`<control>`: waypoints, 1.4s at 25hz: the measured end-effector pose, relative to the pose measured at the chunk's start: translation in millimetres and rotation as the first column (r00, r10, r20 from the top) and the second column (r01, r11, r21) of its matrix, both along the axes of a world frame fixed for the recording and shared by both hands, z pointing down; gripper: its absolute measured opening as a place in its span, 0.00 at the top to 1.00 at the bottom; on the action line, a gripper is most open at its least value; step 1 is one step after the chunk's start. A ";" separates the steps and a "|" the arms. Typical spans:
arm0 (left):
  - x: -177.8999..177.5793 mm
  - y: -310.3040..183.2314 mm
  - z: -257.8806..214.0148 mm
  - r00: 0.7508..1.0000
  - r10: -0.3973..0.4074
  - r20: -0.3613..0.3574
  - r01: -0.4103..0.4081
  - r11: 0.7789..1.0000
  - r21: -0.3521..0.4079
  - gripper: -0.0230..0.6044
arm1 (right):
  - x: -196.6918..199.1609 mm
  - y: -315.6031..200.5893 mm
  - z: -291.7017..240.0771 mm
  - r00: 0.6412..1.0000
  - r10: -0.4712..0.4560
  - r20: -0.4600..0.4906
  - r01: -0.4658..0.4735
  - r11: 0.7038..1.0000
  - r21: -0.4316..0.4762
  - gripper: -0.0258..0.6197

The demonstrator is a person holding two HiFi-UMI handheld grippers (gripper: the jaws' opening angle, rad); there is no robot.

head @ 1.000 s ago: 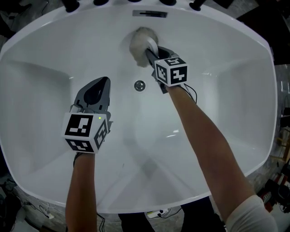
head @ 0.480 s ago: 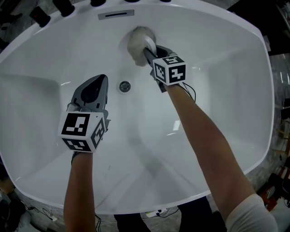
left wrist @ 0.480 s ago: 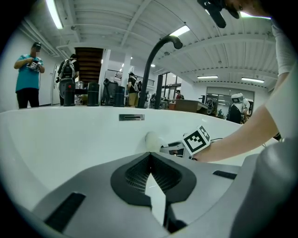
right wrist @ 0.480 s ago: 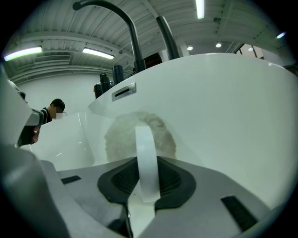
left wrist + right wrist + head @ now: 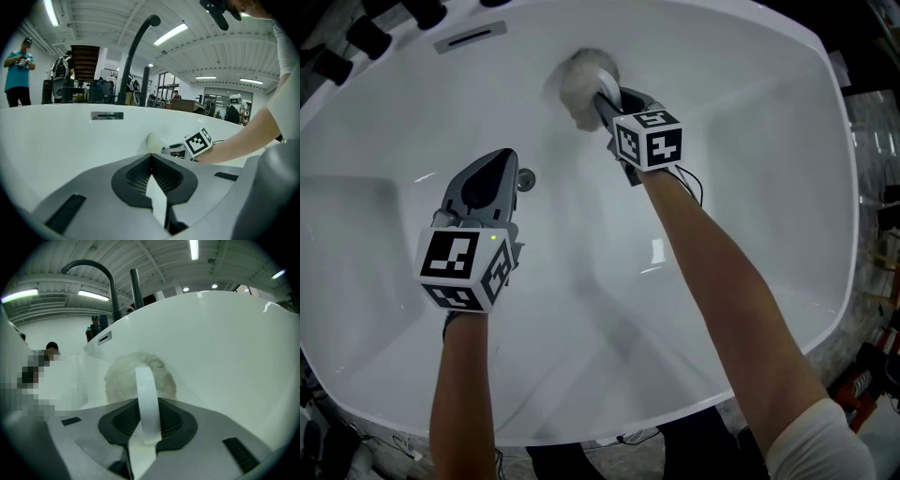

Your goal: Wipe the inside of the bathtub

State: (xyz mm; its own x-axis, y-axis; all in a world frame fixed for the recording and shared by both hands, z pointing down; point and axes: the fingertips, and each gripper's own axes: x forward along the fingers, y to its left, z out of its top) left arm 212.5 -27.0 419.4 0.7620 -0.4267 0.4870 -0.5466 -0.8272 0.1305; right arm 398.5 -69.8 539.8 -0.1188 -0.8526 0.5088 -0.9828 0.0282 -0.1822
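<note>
The white bathtub [image 5: 750, 178] fills the head view. My right gripper [image 5: 602, 101] is shut on the white strap [image 5: 146, 399] of a fluffy off-white wiping pad [image 5: 582, 82], which presses against the tub's far inner wall. In the right gripper view the pad [image 5: 139, 376] sits just beyond the jaws. My left gripper [image 5: 508, 157] hovers over the tub floor beside the drain [image 5: 526, 178], shut with nothing in it. The left gripper view shows the pad [image 5: 153, 140] and the right gripper's marker cube [image 5: 199, 143] ahead.
An overflow slot [image 5: 471, 38] sits in the far wall, with black tap handles [image 5: 367, 36] on the rim above. A tall black faucet [image 5: 136, 47] rises behind the tub. A person in a teal shirt [image 5: 18, 70] stands beyond the tub's rim.
The pad and right gripper have slid to the right along the far wall, away from the overflow slot. The left gripper has drifted right, closer to the drain.
</note>
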 end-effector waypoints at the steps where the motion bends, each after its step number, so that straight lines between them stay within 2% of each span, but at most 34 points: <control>1: 7.9 3.2 1.6 1.000 0.004 -0.001 -0.004 1.000 -0.002 0.96 | 8.4 4.1 1.2 1.000 0.006 -0.001 -0.006 1.000 -0.001 0.81; 7: 53.8 20.4 7.5 0.999 0.038 -0.011 -0.038 0.999 -0.012 0.96 | 59.6 26.1 6.5 0.999 0.035 -0.017 -0.035 0.999 -0.016 0.80; 18: 116.4 36.6 14.8 0.998 0.064 -0.022 -0.065 0.998 -0.022 0.96 | 123.9 52.2 9.5 0.999 0.036 -0.039 -0.037 0.999 -0.024 0.80; 25: 160.9 57.6 20.1 0.994 0.105 -0.013 -0.105 0.994 -0.034 0.96 | 170.0 74.8 9.7 0.997 0.074 -0.033 -0.075 0.997 -0.025 0.80; 35: 217.9 83.9 22.8 0.986 0.164 -0.037 -0.165 0.986 -0.021 0.96 | 240.4 111.2 8.5 0.987 0.140 -0.073 -0.142 0.990 -0.020 0.79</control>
